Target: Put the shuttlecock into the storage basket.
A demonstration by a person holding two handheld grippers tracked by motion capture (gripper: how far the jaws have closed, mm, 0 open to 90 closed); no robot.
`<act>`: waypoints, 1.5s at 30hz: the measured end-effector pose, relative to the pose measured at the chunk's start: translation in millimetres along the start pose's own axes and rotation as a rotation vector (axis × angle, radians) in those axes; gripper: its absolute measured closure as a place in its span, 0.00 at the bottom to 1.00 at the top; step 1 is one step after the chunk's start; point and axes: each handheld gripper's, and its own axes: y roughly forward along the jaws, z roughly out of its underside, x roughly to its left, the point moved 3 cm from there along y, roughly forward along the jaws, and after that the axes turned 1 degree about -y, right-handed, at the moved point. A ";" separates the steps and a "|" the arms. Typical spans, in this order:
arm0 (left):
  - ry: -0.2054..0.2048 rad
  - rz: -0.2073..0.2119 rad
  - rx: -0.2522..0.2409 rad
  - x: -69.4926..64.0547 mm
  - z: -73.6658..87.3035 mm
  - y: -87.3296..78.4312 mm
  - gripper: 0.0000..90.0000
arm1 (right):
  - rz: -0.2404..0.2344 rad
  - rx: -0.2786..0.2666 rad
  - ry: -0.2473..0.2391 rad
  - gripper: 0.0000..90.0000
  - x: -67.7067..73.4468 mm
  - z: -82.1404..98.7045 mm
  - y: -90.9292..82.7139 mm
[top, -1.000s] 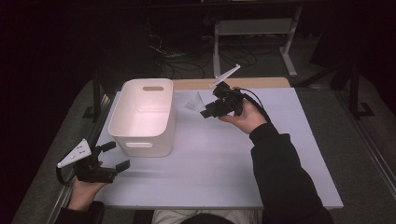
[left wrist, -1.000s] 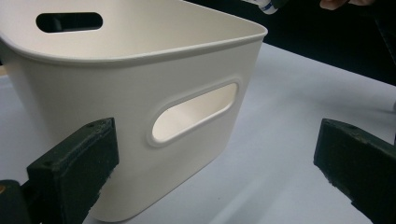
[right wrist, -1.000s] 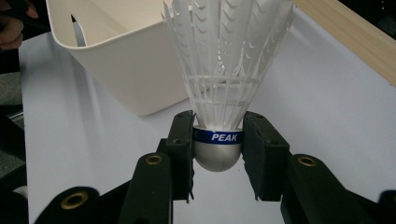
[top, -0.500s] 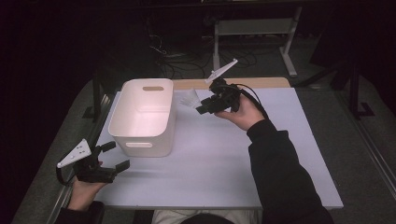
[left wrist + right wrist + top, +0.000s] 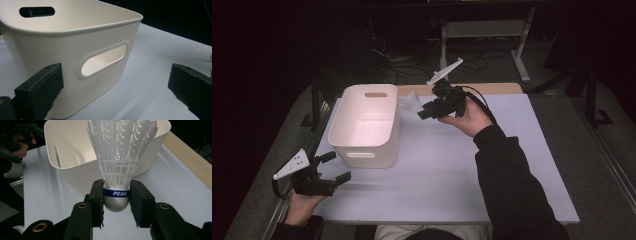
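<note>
On the tabletop we see a white bin standing upright on the left half. Our left gripper sits w/ jaws wide apart near the bin's front corner, holding nothing. Our right gripper clamps the shuttlecock at its cork base, above the tabletop just right of the bin.

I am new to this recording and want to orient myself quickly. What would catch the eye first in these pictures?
First, the white shuttlecock with a blue band, clamped by its rounded base in the right hand-held gripper and lifted above the table beside the bin. Next, the large white bin, open-topped with handle slots, on the table's left part. The left hand-held gripper waits with jaws open near the bin's front corner.
</note>
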 end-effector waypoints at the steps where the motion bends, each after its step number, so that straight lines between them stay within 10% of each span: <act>1: 0.000 0.000 0.000 0.0 0.0 0.0 0.00 | -0.001 -0.001 -0.006 0.71 0.3 -1.2 -0.2; 45: 0.001 0.002 0.000 -0.1 0.1 -0.2 0.00 | -0.071 -0.001 -0.091 0.71 31.5 -43.4 30.6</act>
